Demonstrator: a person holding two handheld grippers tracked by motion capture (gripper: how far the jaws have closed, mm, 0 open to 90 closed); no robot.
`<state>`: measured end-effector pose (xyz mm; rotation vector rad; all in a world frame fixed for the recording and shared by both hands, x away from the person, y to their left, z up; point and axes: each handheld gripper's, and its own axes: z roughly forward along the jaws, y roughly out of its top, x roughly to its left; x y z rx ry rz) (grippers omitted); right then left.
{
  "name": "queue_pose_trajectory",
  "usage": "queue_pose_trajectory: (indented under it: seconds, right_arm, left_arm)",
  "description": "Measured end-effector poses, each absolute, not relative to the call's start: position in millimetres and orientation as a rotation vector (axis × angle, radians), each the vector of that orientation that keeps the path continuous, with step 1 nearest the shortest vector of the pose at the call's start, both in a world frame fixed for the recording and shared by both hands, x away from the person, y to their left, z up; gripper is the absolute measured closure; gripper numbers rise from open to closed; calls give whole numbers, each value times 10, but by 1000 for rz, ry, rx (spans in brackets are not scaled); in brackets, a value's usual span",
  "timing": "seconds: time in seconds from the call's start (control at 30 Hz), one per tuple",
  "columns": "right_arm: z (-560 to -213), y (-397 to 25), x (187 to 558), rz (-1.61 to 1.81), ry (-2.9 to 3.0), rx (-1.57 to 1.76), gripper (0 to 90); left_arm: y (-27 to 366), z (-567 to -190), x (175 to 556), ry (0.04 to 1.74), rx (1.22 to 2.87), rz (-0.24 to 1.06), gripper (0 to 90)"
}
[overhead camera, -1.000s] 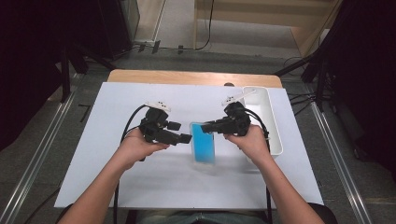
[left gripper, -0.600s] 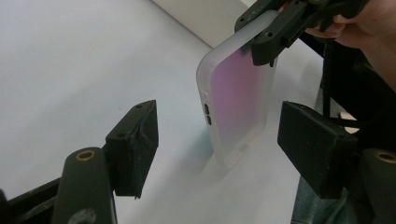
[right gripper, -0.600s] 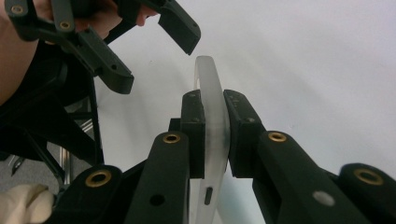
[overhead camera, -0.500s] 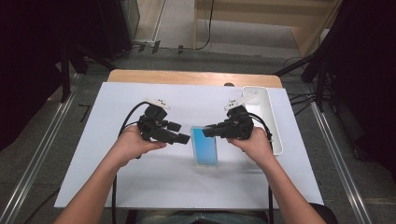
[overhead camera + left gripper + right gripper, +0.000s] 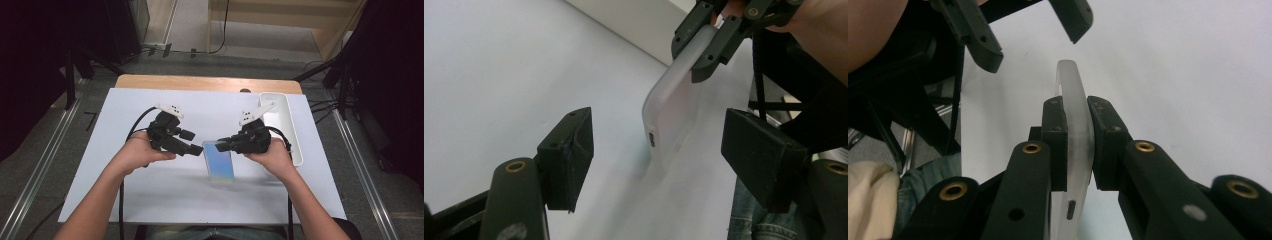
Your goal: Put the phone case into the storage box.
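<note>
— Right gripper [image 5: 222,145]? 
— Pinched on top edge of translucent phone case [image 5: 218,161], held upright near bench [image 5: 125,195] middle.
— Left gripper [image 5: 196,150]? 
— Spread wide, just beside case, not touching.
— Anything around? 
— White tray [image 5: 291,131] along right edge, behind right hand [image 5: 270,156]. Nothing between left gripper and case.

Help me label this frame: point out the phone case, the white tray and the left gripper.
phone case [image 5: 219,161], high view, its blue face.
white tray [image 5: 294,131], high view, right rim.
left gripper [image 5: 664,147], left gripper view, midway between fingertips.
</note>
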<state>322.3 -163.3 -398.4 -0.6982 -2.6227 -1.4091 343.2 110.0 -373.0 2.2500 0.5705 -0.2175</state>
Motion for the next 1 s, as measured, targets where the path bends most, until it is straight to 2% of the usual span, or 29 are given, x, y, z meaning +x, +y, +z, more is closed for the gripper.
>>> queue_pose_trajectory:
  seconds: [0.1,0.13,0.23,0.3,0.5,0.6,0.77,1.0]
  right_arm:
    - [-3985,-1618,3215,-1408,-2629,-654,776]
    - [-3987,-1611,3212,-1411,-2628,-643,775]
    - [-3990,-1599,3212,-1399,-2632,-607,775]
    - [-3993,-1591,3224,-1394,-2637,-587,776]
    - [-3980,-1561,3266,-1389,-2617,-568,775]
    - [-3984,-1550,3288,-1376,-2613,-558,775]
    - [-3989,-1519,3305,-1366,-2592,-543,775]
    - [-3979,-1469,3322,-1358,-2578,-516,775]
  left_arm:
    - [1094,-3714,3433,549,2258,-214,293]
    - [1096,-3706,3436,532,2267,-220,326]
    - [1091,-3692,3443,512,2286,-216,330]
    - [1084,-3685,3447,500,2295,-225,368]
    - [1072,-3683,3479,465,2318,-240,376]
    - [1066,-3689,3494,465,2324,-258,426]
    - [1045,-3684,3508,453,2343,-257,460]
    - [1017,-3692,3490,389,2369,-279,578]
